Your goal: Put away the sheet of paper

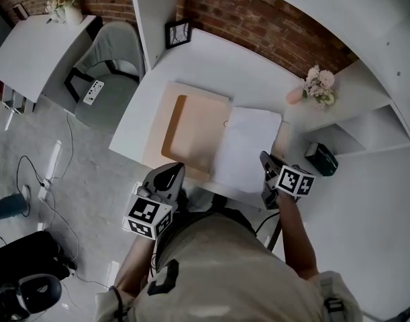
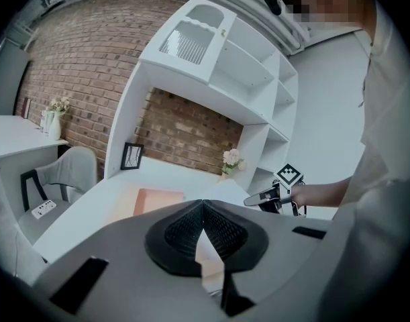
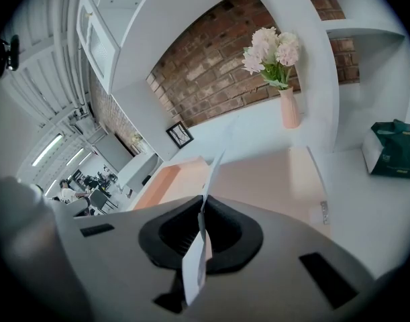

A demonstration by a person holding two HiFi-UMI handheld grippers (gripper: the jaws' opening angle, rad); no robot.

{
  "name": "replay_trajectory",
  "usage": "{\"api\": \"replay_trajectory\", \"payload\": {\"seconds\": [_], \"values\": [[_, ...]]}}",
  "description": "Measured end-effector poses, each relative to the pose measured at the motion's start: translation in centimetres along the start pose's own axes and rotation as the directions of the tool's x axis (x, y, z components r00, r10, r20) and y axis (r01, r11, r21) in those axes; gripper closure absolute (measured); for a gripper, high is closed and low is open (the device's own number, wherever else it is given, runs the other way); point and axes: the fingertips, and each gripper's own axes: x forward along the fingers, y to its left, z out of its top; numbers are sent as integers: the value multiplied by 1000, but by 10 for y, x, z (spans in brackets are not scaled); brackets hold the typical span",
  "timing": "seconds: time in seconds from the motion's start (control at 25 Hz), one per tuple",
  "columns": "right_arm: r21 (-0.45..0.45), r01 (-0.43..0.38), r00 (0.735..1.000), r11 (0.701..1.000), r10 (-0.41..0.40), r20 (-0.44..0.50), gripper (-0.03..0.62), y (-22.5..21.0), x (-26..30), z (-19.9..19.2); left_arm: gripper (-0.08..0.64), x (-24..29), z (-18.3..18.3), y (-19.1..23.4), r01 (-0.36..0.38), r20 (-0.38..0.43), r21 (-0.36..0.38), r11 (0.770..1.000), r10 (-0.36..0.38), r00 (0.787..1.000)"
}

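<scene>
Surface: white rectangular desk (image 1: 211, 62).
Middle, towards the near edge: open peach cardboard folder (image 1: 191, 129), lying flat.
Far left corner: black-framed picture (image 1: 178, 33), standing.
Far right: small pink vase of pale flowers (image 1: 295, 96).
Right end: dark green box (image 1: 321, 158).

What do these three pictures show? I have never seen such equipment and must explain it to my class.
No robot: a person holds a two-jaw gripper in each hand. The head view looks down from a camera on the person's head; the other two cameras ride on the grippers. On the desk lies an open folder with a sheet over its right half; flowers stand behind. The right gripper pinches the sheet's edge. The left gripper is shut near the folder, seemingly empty.
</scene>
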Motion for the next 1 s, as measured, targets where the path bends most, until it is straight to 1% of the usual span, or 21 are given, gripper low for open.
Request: {"api": "replay_trajectory", "payload": {"seconds": [0.24,0.4,0.56,0.68,0.8,1.0], "values": [[12,24,1000,1000,-24,13,565,11,3,-2,543,-15,-1,15,31,1,-4,999,-31,1000],[15,40,999,999,-40,27,565,13,5,1,543,-22,1,28,40,-2,-5,999,-40,999],[32,50,998,998,-51,34,565,17,5,-4,543,-34,-2,39,39,-17,-5,999,-39,999],[51,41,999,998,-43,34,565,18,7,-7,543,-37,-1,43,34,-22,0,999,-34,999],[73,13,999,997,-15,33,565,15,10,-9,543,-34,-2,40,22,-30,8,1000,-22,999],[117,-34,999,993,30,31,565,10,13,-10,543,-28,7,21,12,-24,8,1000,-12,1000]]}}
